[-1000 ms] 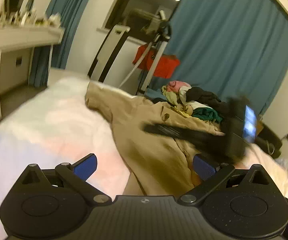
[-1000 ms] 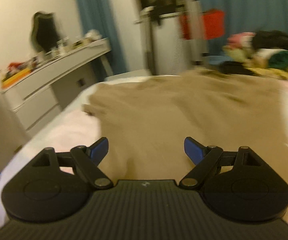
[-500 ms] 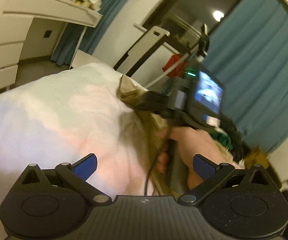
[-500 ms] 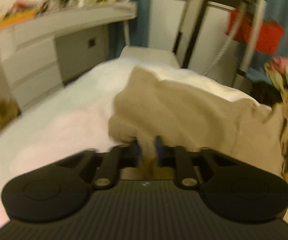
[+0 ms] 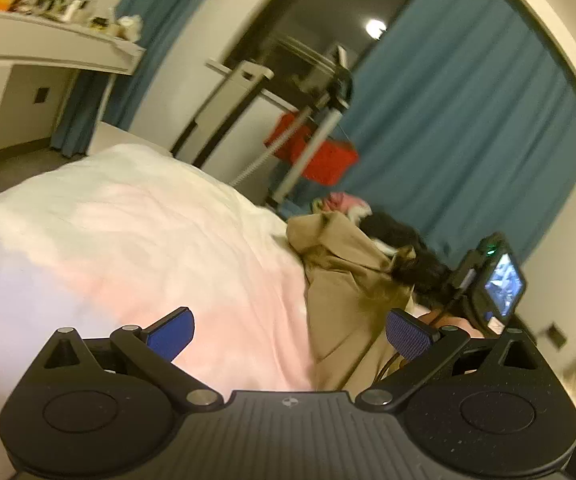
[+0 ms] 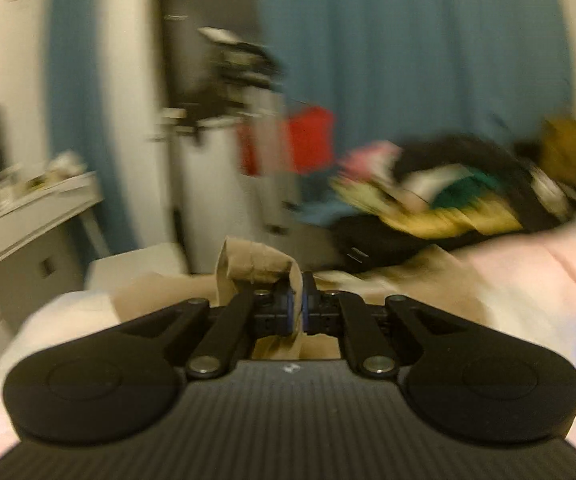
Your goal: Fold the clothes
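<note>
- Tan garment [image 5: 344, 280] lies bunched on bed [image 5: 128, 240], at about 1 o'clock from left tongs [image 5: 288, 334]; long axis runs roughly 12 to 6 in left view.
- Right tongs [image 6: 297, 306] pressed together, pinching a fold of the tan garment [image 6: 256, 264], edge lifted off the bed; right view blurred.
- Left tongs spread wide, holding nothing, hovering low over bare bedding, pointed across bed.
- Right hand nearer; likely next: left tongs reach right for a free edge.
- Clothes pile [image 6: 448, 192] beyond, at 1 o'clock.
</note>
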The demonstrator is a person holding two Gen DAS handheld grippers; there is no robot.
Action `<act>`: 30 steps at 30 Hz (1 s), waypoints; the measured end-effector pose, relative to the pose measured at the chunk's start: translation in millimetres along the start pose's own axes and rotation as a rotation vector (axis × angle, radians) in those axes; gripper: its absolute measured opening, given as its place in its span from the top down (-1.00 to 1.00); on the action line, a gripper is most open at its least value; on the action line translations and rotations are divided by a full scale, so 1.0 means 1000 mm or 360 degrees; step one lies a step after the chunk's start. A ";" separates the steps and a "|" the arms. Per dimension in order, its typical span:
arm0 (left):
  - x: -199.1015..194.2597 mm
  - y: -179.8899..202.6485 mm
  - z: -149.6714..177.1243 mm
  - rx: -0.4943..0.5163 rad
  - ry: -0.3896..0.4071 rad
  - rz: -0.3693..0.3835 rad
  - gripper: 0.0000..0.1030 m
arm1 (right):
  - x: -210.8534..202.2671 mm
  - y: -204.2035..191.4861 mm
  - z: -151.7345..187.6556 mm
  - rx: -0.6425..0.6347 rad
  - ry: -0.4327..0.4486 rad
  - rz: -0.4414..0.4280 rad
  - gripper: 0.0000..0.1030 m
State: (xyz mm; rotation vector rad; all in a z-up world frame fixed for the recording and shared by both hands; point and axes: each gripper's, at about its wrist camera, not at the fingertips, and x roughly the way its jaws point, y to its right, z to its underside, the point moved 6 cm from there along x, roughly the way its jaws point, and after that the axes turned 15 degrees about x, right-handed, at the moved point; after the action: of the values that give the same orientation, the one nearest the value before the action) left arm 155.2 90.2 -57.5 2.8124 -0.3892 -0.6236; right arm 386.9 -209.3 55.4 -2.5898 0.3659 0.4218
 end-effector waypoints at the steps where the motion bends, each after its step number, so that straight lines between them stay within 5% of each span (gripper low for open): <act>1: 0.004 0.006 0.004 0.0034 -0.0027 0.0002 -0.99 | 0.008 0.018 0.002 0.0043 -0.0034 0.0049 0.86; 4: 0.015 0.021 0.016 0.0120 -0.0086 0.0006 -0.99 | 0.032 0.066 0.013 0.0165 -0.0153 0.0150 0.85; 9: 0.038 0.034 0.029 0.0186 -0.0186 0.0006 -0.99 | 0.046 0.090 0.026 0.0231 -0.0267 0.0081 0.77; 10: 0.041 0.036 0.030 0.0200 -0.0198 0.0006 -0.99 | 0.046 0.088 0.027 0.0215 -0.0292 0.0068 0.63; 14: 0.041 0.047 0.031 0.0295 -0.0193 -0.0004 -0.99 | 0.018 0.068 0.023 0.0168 -0.0313 -0.0023 -0.54; 25: -0.006 0.082 0.027 0.0426 -0.0156 0.0089 -0.99 | -0.178 0.068 0.010 0.0145 -0.0238 -0.0176 -0.50; 30: -0.015 0.080 0.033 0.0325 -0.0310 0.0135 -0.99 | -0.263 0.083 0.035 0.0121 -0.0282 -0.0224 -0.50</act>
State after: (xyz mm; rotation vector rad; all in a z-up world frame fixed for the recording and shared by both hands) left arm 111.6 14.1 -58.2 2.9141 -0.6389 -0.8887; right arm 110.0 -215.1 85.2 -2.4624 0.1348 0.5707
